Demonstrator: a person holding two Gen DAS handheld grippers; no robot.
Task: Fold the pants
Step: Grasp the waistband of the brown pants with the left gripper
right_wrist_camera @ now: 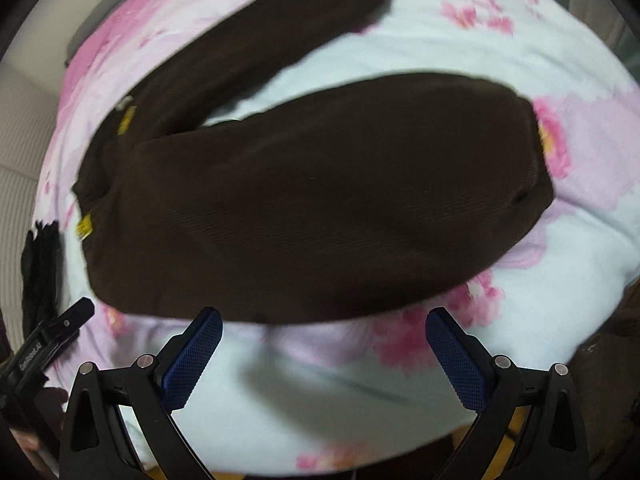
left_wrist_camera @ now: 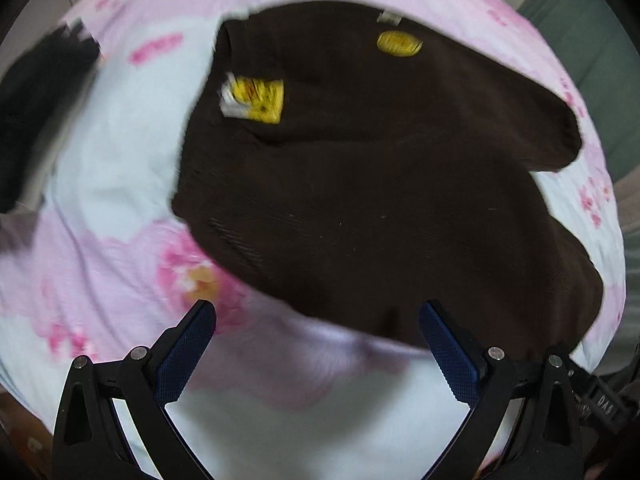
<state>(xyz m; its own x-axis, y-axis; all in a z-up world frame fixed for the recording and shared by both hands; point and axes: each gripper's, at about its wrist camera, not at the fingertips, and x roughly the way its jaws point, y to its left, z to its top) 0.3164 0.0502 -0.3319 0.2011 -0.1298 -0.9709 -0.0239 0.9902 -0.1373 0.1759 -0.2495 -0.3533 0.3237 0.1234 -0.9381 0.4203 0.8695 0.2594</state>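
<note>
- The dark brown pants [right_wrist_camera: 304,200] lie spread on a bed covered by a pale blue and pink flowered blanket [right_wrist_camera: 460,52].
- In the right wrist view, one leg runs wide across the middle, its hem at the right; the other leg angles off to the far side, with blanket showing between the two.
- The waist end sits at the left of that view, where a small yellow label [right_wrist_camera: 84,228] shows on the edge.
- In the left wrist view, the pants [left_wrist_camera: 360,184] fill the middle, with a yellow tag [left_wrist_camera: 260,98] and a yellow oval patch [left_wrist_camera: 399,43] on the far part.
- The left gripper [left_wrist_camera: 318,322] is released, jaws wide apart, poised just at the near edge of the cloth and holding nothing.
- The right gripper [right_wrist_camera: 324,330] is likewise released, jaws spread above the blanket just near the pants' near edge.
- A black object [left_wrist_camera: 36,120] lies at the far left on the blanket; blur hides what it is.
</note>
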